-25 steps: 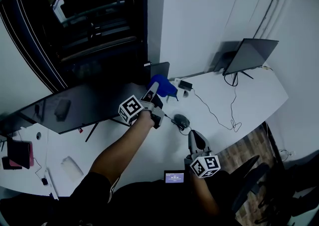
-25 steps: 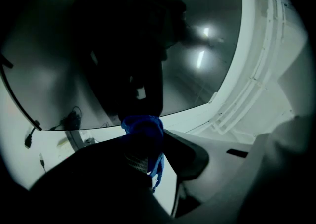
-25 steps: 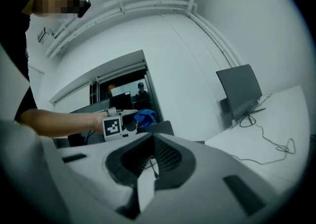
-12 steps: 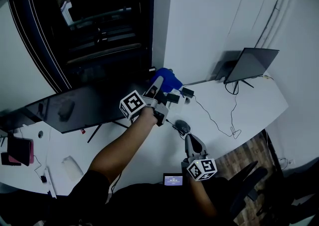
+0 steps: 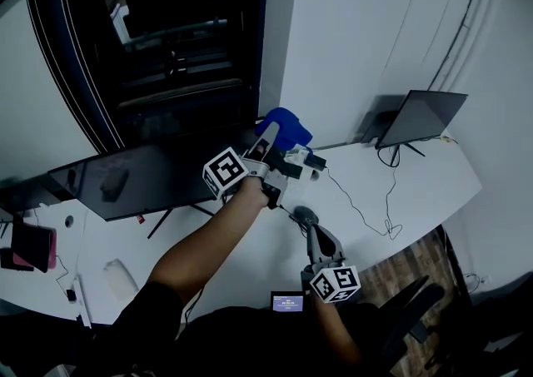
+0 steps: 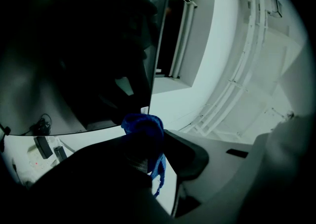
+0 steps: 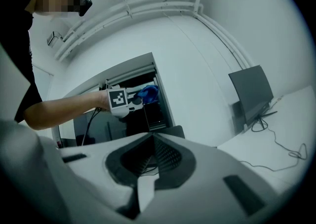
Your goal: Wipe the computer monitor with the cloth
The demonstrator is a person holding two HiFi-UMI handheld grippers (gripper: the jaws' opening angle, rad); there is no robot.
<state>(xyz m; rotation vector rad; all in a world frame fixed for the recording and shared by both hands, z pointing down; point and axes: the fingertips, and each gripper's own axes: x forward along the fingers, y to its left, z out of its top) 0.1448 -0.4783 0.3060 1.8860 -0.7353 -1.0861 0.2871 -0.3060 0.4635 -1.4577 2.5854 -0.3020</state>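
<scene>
**Holding a crumpled blue cloth (image 5: 285, 127) at the right end of the wide black monitor (image 5: 141, 176)**

Nearest the person, the right gripper (image 5: 313, 232) hangs low over the white desk (image 5: 408, 176). Its jaws are closed together on nothing, just beside a dark computer mouse (image 5: 306, 217). Farther out, the left gripper (image 5: 268, 146) has its jaws clamped on the cloth, which bulges past the tips. The monitor lies left of and below the cloth, its long axis running left to right along the desk. Whether cloth and glass touch cannot be told. The left gripper is much the nearer, so a wipe would likely sweep leftward. Counted: one cloth, two grippers, two dark screens. The smaller dark screen (image 5: 420, 115) stands far right, well apart.
</scene>
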